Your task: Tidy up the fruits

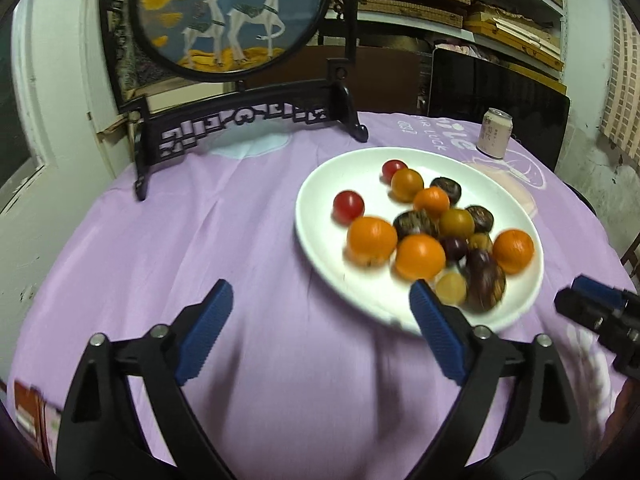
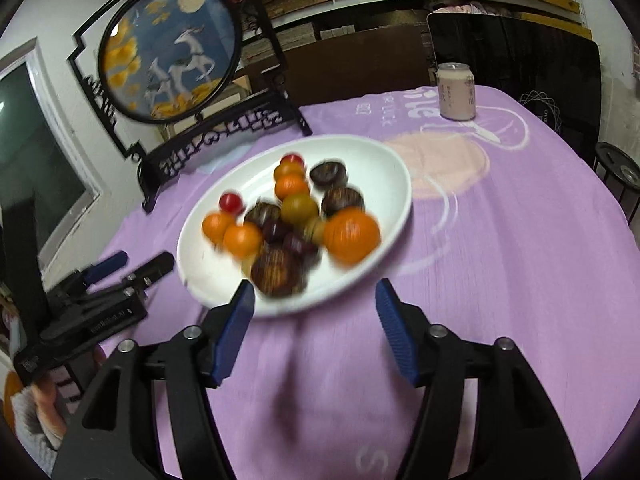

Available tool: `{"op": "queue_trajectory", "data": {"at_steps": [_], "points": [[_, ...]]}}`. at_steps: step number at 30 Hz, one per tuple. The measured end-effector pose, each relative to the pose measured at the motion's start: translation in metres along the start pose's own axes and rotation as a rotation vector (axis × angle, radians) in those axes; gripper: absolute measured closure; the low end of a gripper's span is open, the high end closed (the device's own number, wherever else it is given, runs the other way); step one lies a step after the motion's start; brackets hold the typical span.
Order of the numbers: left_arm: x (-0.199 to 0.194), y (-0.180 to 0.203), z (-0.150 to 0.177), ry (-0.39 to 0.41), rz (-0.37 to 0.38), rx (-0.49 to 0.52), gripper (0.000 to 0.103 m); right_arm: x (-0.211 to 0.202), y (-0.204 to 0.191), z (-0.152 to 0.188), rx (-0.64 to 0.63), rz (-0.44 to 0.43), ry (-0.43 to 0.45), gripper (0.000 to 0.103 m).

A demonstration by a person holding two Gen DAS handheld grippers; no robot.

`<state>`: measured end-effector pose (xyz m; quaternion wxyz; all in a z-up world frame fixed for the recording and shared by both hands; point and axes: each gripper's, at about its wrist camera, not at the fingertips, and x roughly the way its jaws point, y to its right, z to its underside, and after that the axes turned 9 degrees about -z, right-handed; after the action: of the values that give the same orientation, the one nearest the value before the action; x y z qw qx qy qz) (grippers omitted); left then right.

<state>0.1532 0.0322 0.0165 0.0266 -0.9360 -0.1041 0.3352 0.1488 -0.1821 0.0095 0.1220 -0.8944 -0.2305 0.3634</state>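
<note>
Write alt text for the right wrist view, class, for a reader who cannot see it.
A white plate piled with small orange, red and dark fruits sits on a purple tablecloth. The right tongs stand open and empty just before it, a drink can behind.

Round table with a lilac printed cloth, few things sitting on it

The tablecloth (image 1: 248,216) carries a white oval plate (image 1: 320,200) of fruit around the middle, a dark carved screen stand (image 1: 240,120) at about 11 o'clock from the plate, and a pale drink can (image 1: 495,133) at roughly 1 o'clock.
</note>
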Motion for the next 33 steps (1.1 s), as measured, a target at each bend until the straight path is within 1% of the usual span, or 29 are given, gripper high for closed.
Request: {"op": "queue_trajectory", "data": {"at_steps": [2, 6, 11, 14, 17, 20, 23, 29, 33], "points": [[-0.015, -0.002, 0.009, 0.018, -0.015, -0.001, 0.004, -0.005, -0.005, 0.015, -0.028, 0.025, 0.001, 0.037], [-0.039, -0.006, 0.021, 0.049, -0.027, 0.006, 0.002, -0.009, -0.011, 0.033, -0.067, 0.07, 0.001, 0.034], [-0.054, -0.008, 0.025, 0.067, 0.014, 0.007, 0.002, -0.007, -0.015, 0.036, -0.077, 0.076, 0.007, 0.031], [-0.056, -0.005, 0.024, 0.069, 0.035, 0.021, 0.002, -0.008, -0.014, 0.036, -0.067, 0.073, 0.004, 0.022], [-0.057, -0.001, 0.025, 0.063, 0.061, 0.038, 0.002, -0.01, -0.015, 0.036, -0.06, 0.06, 0.006, 0.018], [-0.059, 0.004, 0.025, 0.066, 0.041, 0.051, 0.002, -0.011, -0.019, 0.037, -0.079, 0.063, 0.013, 0.015], [-0.06, 0.003, 0.025, 0.069, 0.031, 0.052, 0.002, -0.012, -0.022, 0.038, -0.093, 0.064, 0.015, 0.015], [-0.058, 0.0, 0.024, 0.053, 0.05, 0.034, 0.002, -0.01, -0.022, 0.038, -0.1, 0.061, 0.008, 0.015], [-0.058, 0.002, 0.024, 0.05, 0.058, 0.044, 0.002, -0.009, -0.023, 0.038, -0.103, 0.065, 0.004, 0.015]]}}
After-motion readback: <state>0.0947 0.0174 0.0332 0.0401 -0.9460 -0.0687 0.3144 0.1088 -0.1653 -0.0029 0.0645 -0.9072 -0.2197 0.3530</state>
